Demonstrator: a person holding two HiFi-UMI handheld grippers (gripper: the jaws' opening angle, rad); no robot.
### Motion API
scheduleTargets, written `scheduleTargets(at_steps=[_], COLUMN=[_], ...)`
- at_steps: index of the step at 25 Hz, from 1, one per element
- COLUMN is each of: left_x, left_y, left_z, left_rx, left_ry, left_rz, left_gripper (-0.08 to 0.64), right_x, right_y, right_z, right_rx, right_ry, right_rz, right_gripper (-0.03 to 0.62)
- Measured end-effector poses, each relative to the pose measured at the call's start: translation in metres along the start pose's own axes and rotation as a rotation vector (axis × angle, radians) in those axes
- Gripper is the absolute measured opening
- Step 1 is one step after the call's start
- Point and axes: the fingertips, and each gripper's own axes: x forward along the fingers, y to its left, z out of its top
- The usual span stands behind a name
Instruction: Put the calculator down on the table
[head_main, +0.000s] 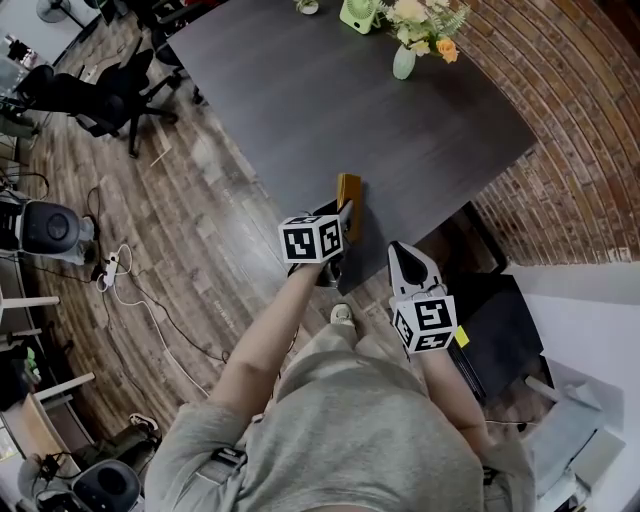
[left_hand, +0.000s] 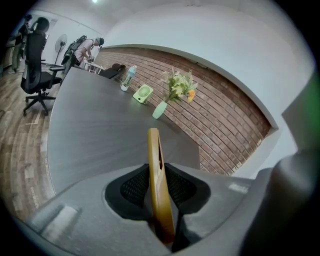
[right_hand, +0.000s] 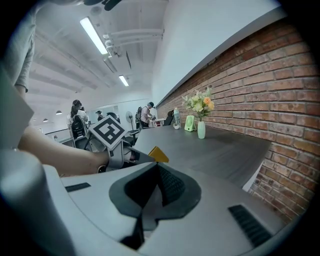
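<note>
A thin yellow calculator (head_main: 349, 198) stands on edge over the near edge of the dark table (head_main: 380, 110). My left gripper (head_main: 342, 224) is shut on its near end. In the left gripper view the calculator (left_hand: 156, 150) rises edge-on between the black pads (left_hand: 134, 187), with the table (left_hand: 100, 130) stretching away behind it. My right gripper (head_main: 398, 252) hangs just right of it, off the table's near corner, jaws shut with nothing between them. In the right gripper view a corner of the calculator (right_hand: 158, 154) and the left gripper's marker cube (right_hand: 107, 132) show past my right gripper (right_hand: 157, 170).
A vase of flowers (head_main: 405, 58) and a green fan (head_main: 357, 14) stand at the table's far end, beside a brick wall (head_main: 570, 120). A black office chair (head_main: 100, 100) and cables (head_main: 130, 290) are on the wood floor at left. A black box (head_main: 495, 335) sits at right.
</note>
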Motion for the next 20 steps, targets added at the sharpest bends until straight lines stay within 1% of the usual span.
scheduleTargets(at_steps=[5, 8, 11, 16, 20], left_x=[0.007, 0.01, 0.012, 0.013, 0.011], left_y=[0.008, 0.012, 0.018, 0.028, 0.04], left_z=[-0.005, -0.006, -0.005, -0.004, -0.004], left_rx=[0.015, 0.027, 0.018, 0.003, 0.007], left_ry=[0.039, 0.042, 0.047, 0.05, 0.057], left_rz=[0.044, 0.059, 0.074, 0.091, 0.135], left_gripper=[0.092, 0.092, 0.094, 0.112, 0.139], right_x=[0.003, 0.004, 0.006, 0.007, 0.01], right_y=[0.0, 0.001, 0.001, 0.001, 0.004], right_z=[-0.001, -0.001, -0.001, 0.0, 0.001], right_rx=[0.0, 0.0, 0.001, 0.002, -0.001], right_ry=[0.002, 0.003, 0.004, 0.008, 0.008], right_rz=[0.0, 0.0, -0.002, -0.003, 0.003], right_gripper=[0.003, 0.003, 0.003, 0.003, 0.003])
